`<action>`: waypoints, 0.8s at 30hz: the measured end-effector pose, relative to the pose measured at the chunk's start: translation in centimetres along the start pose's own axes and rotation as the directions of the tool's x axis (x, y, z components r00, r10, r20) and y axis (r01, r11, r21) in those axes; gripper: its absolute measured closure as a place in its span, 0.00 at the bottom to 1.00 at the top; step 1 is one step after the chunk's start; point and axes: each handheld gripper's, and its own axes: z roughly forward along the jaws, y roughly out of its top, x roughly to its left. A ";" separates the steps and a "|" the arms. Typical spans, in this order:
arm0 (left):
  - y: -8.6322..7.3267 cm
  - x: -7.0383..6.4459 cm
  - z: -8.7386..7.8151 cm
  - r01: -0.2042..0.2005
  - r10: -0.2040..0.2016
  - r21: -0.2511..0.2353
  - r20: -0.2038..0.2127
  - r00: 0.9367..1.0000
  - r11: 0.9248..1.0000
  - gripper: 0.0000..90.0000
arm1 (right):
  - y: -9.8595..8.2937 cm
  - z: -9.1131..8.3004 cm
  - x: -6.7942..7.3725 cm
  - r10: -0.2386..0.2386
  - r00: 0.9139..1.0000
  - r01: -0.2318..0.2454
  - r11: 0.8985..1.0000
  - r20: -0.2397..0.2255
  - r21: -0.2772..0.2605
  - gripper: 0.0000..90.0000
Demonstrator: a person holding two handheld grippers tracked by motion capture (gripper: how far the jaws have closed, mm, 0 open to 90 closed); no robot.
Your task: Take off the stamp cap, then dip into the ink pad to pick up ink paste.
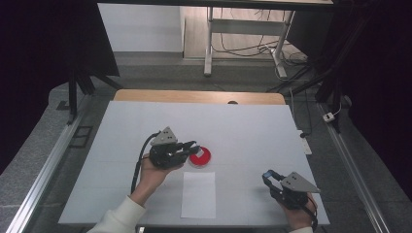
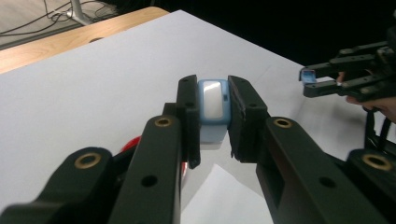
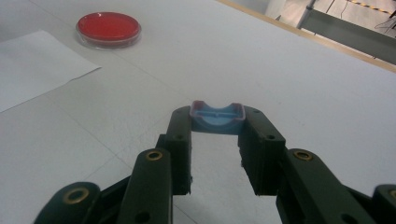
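White sheeting covers the table (image 1: 243, 126), with a wooden edge at the far side and cables on the floor beyond. Left gripper (image 1: 192, 147) hovers over the red dish (image 1: 200, 156), its jaws pinching a pale blue block (image 2: 214, 109) with a glossy white face. Right gripper (image 1: 270, 178), well apart near the right front edge, pinches a small blue cap (image 3: 217, 117) at its very tip. A white paper sheet (image 1: 198, 194) lies just in front of the dish. Risks noted: the cap is held by its ends only and could pivot or slip if tilted; the block, carried over the dish, could fall into it if the grip eases.
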 end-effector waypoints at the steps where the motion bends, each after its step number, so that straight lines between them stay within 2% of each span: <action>1: 0.1 0.1 0.2 0.001 -0.001 0.003 -0.004 1.000 1.000 0.84 | 0.0 0.0 0.0 0.000 1.000 0.000 1.000 0.000 -0.001 0.72; 14: 0.6 1.5 2.2 0.022 -0.021 0.033 -0.040 0.999 0.999 0.84 | 0.0 0.2 0.1 -0.004 1.000 0.004 1.000 -0.006 0.003 0.72; 24: 0.2 2.3 3.9 0.020 -0.014 0.089 -0.063 0.998 0.996 0.84 | 0.0 0.3 0.2 -0.014 1.000 0.014 1.000 -0.006 0.010 0.72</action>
